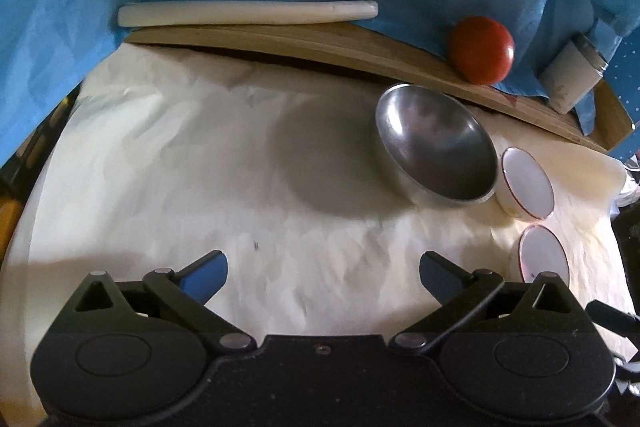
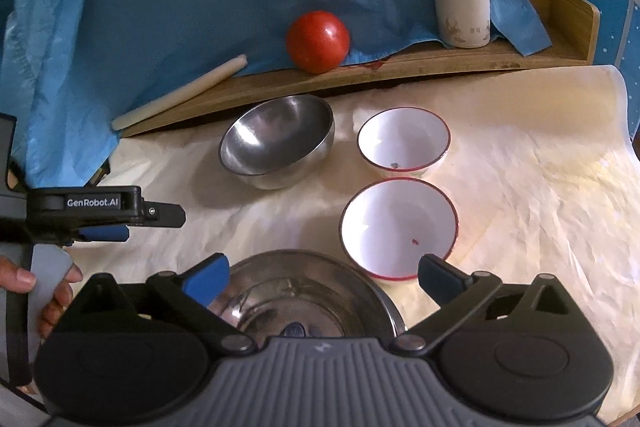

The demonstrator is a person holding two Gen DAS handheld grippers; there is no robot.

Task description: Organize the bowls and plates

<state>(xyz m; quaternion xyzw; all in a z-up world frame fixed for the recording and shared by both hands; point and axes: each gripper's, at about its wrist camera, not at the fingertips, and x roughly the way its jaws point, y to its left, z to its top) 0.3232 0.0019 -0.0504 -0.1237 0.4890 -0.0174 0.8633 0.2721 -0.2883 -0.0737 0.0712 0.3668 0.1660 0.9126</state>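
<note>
A: Four bowls sit before us on the cream cloth (image 2: 520, 195) that covers the surface. The far steel bowl (image 2: 276, 145) stands close under the wooden ledge (image 2: 420, 63). Just to its right is the far white bowl (image 2: 402, 141) with a red rim, and nearer to us, close in front of that one, the near white bowl (image 2: 398, 227), also red-rimmed.

B: And the fourth, the near steel bowl (image 2: 304, 291), lies right below our right tongs (image 2: 323, 273). Their jaws stand wide apart and empty, one blue pad over the bowl's left rim, the other by the near white bowl's right edge. We cannot tell whether that pad touches it.

A: Our left tongs (image 1: 323, 269) are spread wide too, with nothing between them, over bare cloth left of the bowls. From that side we see the far steel bowl to the right, with both white bowls beyond it at the right edge.

B: In the right wrist view the left tongs show side-on at the left edge, with fingers (image 2: 24, 281) curled round the handle below.

A: On the ledge we see a red tomato (image 2: 318, 41), a white flask (image 2: 460, 3) with a metal top to its right, and a pale stick (image 2: 180, 93) lying to the left. Blue fabric (image 2: 160, 7) hangs behind it all.
</note>
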